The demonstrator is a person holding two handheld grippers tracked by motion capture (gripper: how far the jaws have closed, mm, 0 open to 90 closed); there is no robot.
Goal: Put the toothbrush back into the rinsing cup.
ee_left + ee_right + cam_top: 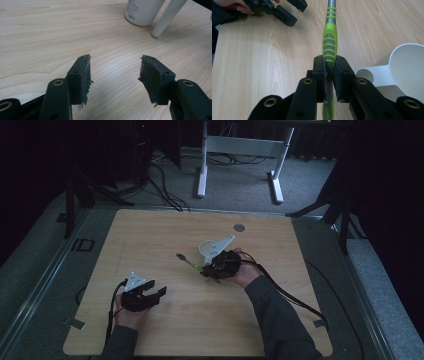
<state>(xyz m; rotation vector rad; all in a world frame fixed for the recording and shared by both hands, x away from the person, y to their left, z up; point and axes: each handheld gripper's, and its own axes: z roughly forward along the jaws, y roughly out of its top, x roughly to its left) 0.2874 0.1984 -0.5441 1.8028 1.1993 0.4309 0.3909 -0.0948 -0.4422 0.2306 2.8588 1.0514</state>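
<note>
With the green-handled toothbrush (330, 37) pinched low on its handle by the closed right gripper (329, 72) just beside the white cup (407, 67), and the left gripper (113, 75) held wide open and empty, the brush could perhaps pivot and knock the cup.

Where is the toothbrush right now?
The toothbrush is clamped by its green handle in the right gripper, just right of the table's middle in the high view, with the white cup beside it.
</note>
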